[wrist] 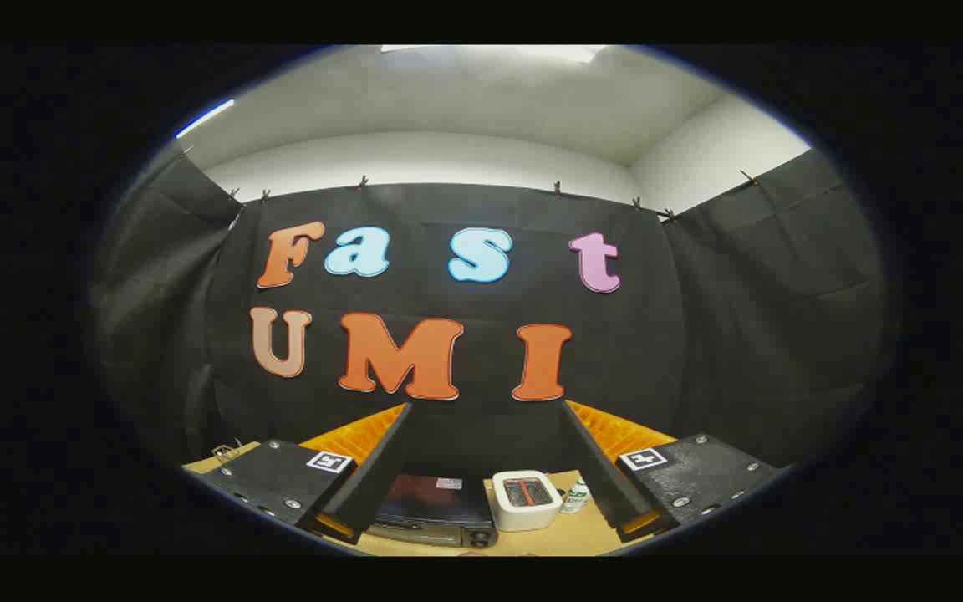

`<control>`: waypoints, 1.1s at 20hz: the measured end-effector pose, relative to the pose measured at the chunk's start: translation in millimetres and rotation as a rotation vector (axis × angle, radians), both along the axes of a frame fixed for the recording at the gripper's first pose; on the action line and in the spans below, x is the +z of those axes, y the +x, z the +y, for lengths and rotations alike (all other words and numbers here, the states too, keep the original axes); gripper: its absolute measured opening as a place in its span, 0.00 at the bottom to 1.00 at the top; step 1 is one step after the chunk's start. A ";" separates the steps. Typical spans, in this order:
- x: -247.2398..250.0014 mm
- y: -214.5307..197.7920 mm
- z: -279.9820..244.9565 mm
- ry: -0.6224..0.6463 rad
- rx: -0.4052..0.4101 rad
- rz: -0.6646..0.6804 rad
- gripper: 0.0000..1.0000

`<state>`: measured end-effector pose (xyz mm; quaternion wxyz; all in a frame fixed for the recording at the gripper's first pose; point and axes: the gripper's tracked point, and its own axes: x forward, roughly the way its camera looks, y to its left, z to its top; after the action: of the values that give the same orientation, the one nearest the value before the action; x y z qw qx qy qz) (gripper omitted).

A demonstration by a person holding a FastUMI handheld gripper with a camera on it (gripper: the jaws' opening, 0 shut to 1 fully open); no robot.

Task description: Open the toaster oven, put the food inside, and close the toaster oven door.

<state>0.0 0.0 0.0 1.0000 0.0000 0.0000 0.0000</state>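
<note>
Gripper (488,522) fingers (364,489) lie nearest, spread wide apart and released, with nothing between the tips but open space. Each finger block carries a small square black-and-white marker (329,461) on top; the patterns are too coarse to read as writing.

Beyond the tips, on the tan counter (569,542), sits the dark toaster oven (435,512), at about 7 o'clock from the midpoint of the gap. Its door looks shut, a round knob (479,539) shows at its lower right corner, and a pale sticker (449,483) on its top is too small to read. Just beside it, at 3 o'clock from the oven, stands a white toaster (526,500) with two reddish slots on top. At 3 o'clock from that one stands a small bottle (575,496) with a green-and-white label, its print illegible. Food for the oven cannot be made out.
</note>
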 end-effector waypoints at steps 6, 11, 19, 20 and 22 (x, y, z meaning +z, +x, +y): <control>-6.1 4.8 18.2 -0.006 0.023 0.012 1.00; -8.6 7.1 31.3 -0.014 0.049 0.012 1.00; -21.9 12.0 41.6 -0.008 0.075 0.036 1.00; -26.6 14.0 42.9 -0.009 0.080 0.042 1.00; -42.8 19.1 50.5 -0.011 0.096 0.080 1.00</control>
<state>19.1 50.5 -42.8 0.9980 -0.0054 0.0398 0.0480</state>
